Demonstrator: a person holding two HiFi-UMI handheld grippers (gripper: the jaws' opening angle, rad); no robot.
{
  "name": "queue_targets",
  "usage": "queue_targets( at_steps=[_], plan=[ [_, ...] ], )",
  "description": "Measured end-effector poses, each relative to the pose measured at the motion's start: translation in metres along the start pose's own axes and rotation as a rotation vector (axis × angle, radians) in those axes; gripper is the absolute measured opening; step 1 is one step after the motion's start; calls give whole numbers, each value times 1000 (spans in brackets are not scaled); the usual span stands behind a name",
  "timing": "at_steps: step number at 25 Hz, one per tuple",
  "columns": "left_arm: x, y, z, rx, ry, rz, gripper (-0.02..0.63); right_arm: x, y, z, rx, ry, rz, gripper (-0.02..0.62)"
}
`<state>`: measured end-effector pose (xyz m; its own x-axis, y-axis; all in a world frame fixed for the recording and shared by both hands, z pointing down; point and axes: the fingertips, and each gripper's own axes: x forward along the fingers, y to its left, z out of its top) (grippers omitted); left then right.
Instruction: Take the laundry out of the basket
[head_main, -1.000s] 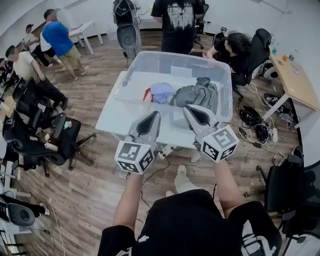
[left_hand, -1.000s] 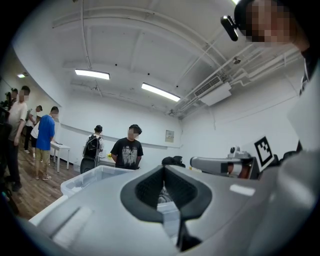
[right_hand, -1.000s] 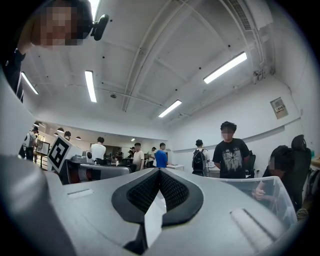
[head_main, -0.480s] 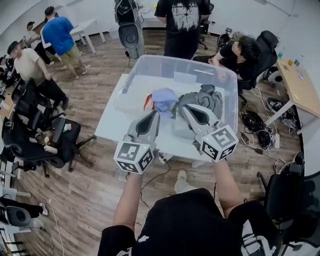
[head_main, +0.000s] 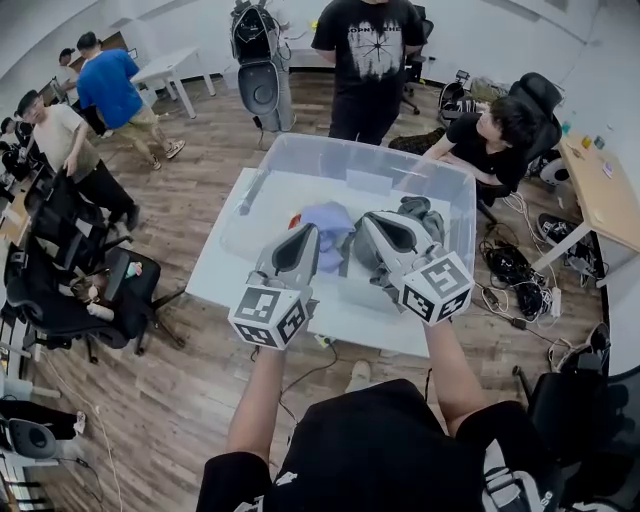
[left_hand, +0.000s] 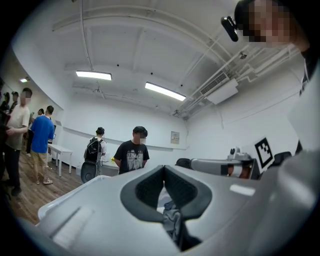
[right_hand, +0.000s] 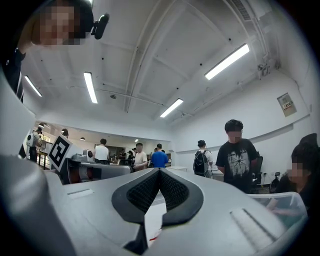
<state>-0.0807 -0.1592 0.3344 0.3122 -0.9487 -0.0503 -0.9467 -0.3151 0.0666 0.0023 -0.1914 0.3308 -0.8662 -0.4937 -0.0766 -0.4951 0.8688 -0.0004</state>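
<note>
The laundry is inside the basket (head_main: 352, 151). It is a soft, crumpled heap: a light purple cloth (head_main: 326, 219), a bit of red beside it, and some grey clothes (head_main: 421, 211). The basket is a big see-through plastic box with round corners and a thick rim. It stands on a flat white table (head_main: 216, 268).

I hold my two grippers over the near side of the basket, pointing across it. My left gripper (head_main: 311, 230) is in front of the purple cloth. My right gripper (head_main: 366, 221) hides part of the grey clothes. Both have their jaws pressed together, and nothing is held in either one. The shells are smooth and grey, and the pads (right_hand: 150, 192) are black and bumpy. Each gripper has a cube with black and white squares on its back end.

Behind the basket stands a person in a black shirt (head_main: 369, 50). To the right of the basket a seated person (head_main: 492, 133) leans forward. Far to the left of the basket stands a person in a blue shirt (head_main: 106, 86). Black chairs (head_main: 62, 272) are on the left of the basket too. The floor (head_main: 190, 390) is brown wood planks. Tangled cables (head_main: 509, 268) lie on it to the right of the basket.
</note>
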Motion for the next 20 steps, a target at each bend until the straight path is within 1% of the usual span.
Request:
queue_targets(
  at_steps=[4,9,13,15,20],
  plan=[
    [19,1,3,11,-2,16,8,7,-21,3,7,-9,13,0],
    [32,4,0,14,0,39,8,13,-34,-3,14,-7,41,-1],
    [43,1,-5,48,22,58,8,17,-44,-10,25,4,64,-2],
    [46,2,-3,66,17,79,8,18,-46,-12,29,6,75,-2],
    [45,11,-6,53,25,104,8,24,-48,-17,45,13,90,-1]
  ],
)
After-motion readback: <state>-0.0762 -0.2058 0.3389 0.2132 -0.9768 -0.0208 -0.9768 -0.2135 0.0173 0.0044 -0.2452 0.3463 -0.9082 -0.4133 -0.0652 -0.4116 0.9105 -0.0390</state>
